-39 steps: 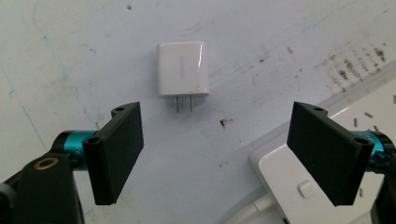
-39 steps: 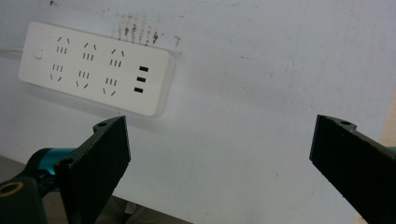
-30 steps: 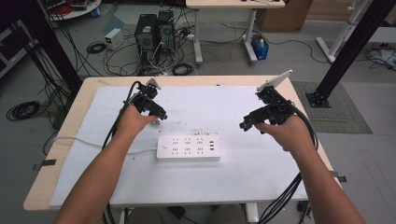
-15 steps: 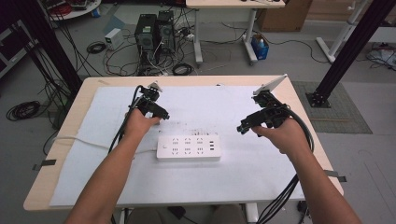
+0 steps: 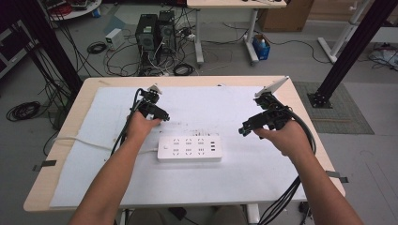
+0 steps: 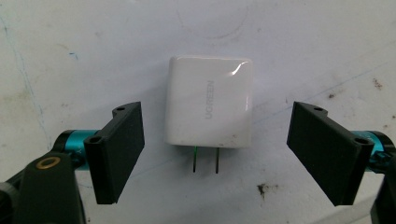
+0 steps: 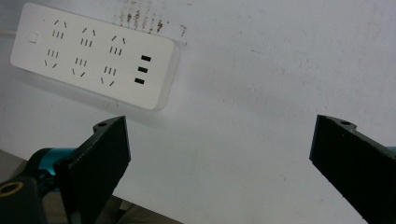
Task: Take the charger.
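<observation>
A white UGREEN wall charger point(image 6: 210, 107) lies flat on the white mat, its two prongs point(image 6: 205, 162) pointing back toward the camera. My left gripper point(image 6: 219, 154) is open, one jaw on each side of the charger and neither touching it. In the high view the left gripper point(image 5: 162, 117) is just above the left end of a white power strip point(image 5: 189, 148). My right gripper point(image 5: 244, 130) hovers open to the right of the strip with nothing between its jaws. The right gripper view has the power strip point(image 7: 93, 56) at upper left, beyond that open gripper point(image 7: 224, 163).
The strip's white cord point(image 5: 84, 141) runs left across the mat point(image 5: 225, 183) toward the table's left edge. Black gripper cables trail off the front edge beside both forearms. The strip carries several sockets and three USB ports point(image 7: 142, 70).
The right gripper has drifted slightly down toward the near side of the table. The left gripper has edged a little nearer the power strip. Both stay open.
</observation>
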Motion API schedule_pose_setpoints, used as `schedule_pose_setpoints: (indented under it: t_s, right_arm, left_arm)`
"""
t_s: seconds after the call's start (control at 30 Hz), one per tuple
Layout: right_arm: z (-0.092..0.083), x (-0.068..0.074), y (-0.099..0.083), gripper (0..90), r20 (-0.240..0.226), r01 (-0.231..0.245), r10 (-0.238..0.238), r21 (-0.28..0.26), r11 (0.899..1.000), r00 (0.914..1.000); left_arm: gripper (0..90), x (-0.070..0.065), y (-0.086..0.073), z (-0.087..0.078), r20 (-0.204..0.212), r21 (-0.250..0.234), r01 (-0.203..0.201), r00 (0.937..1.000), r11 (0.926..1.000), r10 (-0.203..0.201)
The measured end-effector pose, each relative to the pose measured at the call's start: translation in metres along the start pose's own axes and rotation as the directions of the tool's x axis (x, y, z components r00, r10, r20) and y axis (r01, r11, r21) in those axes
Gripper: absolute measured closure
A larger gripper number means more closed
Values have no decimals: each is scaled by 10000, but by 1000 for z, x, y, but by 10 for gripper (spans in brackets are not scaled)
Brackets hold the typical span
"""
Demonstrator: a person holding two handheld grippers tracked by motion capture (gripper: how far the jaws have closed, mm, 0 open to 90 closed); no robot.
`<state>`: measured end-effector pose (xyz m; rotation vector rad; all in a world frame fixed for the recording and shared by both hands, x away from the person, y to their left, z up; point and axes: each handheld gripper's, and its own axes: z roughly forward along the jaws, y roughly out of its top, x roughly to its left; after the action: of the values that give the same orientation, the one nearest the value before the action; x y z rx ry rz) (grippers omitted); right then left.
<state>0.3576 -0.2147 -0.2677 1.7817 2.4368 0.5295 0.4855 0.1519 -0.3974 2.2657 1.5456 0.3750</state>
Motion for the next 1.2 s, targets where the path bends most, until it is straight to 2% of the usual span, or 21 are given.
schedule_pose_setpoints:
  t_s: [0.13,0.27,0.37,0.43,0.53,0.6,0.63,0.7,0.8,0.83,1.0,1.1,1.2]
  right_arm:
    - [1,0,-1,45,-8,55,-56,-29,10000,10000]
    - [1,0,-2,44,-14,59,-59,9,10000,10000]
    - [1,-2,-2,44,-37,73,-73,-13,10000,10000]
    - [2,-2,-2,44,-26,40,-40,-13,10000,10000]
    - [3,-2,-1,44,-26,60,-60,-7,10000,10000]
    - [4,-1,-1,45,-54,57,-57,14,10000,10000]
    - [4,-1,-1,44,-73,66,-66,18,10000,10000]
    - [5,-1,0,45,-67,49,-49,46,10000,10000]
    - [5,-1,0,45,-65,73,-73,-8,10000,10000]
    - [4,-1,0,45,-69,77,-77,7,10000,9999]
    - [5,-1,0,45,-73,54,-54,1,10000,10000]
    - [5,-1,0,45,-80,51,-51,1,10000,10000]
    - [5,-1,0,45,-58,44,-44,1,10000,10000]
  left_arm:
    - [190,-2,1,7,-17,45,134,9999,9999,-134]
    - [190,-1,0,13,-94,300,93,9999,9995,-90]
    - [190,-2,-1,15,-133,220,126,9998,9997,-123]
    - [192,-1,0,15,17,224,206,9998,9995,-207]
    - [226,-2,-1,16,-22,301,177,9998,9994,-177]
    - [239,-3,-1,16,-210,294,130,9997,9995,-123]
    - [273,-3,-2,16,-54,190,193,9998,9996,-192]
    - [294,-3,-2,17,-131,264,183,9998,9995,-179]
    - [382,-4,-3,16,-463,168,48,9989,9998,-40]
    - [414,-3,-4,15,-381,143,173,9991,9997,-168]
    - [422,-4,-4,16,-452,19,179,9988,9998,-178]
    - [421,-3,-3,16,-404,92,321,9987,9994,-317]
    - [421,-3,-3,16,-498,133,271,9984,9995,-264]
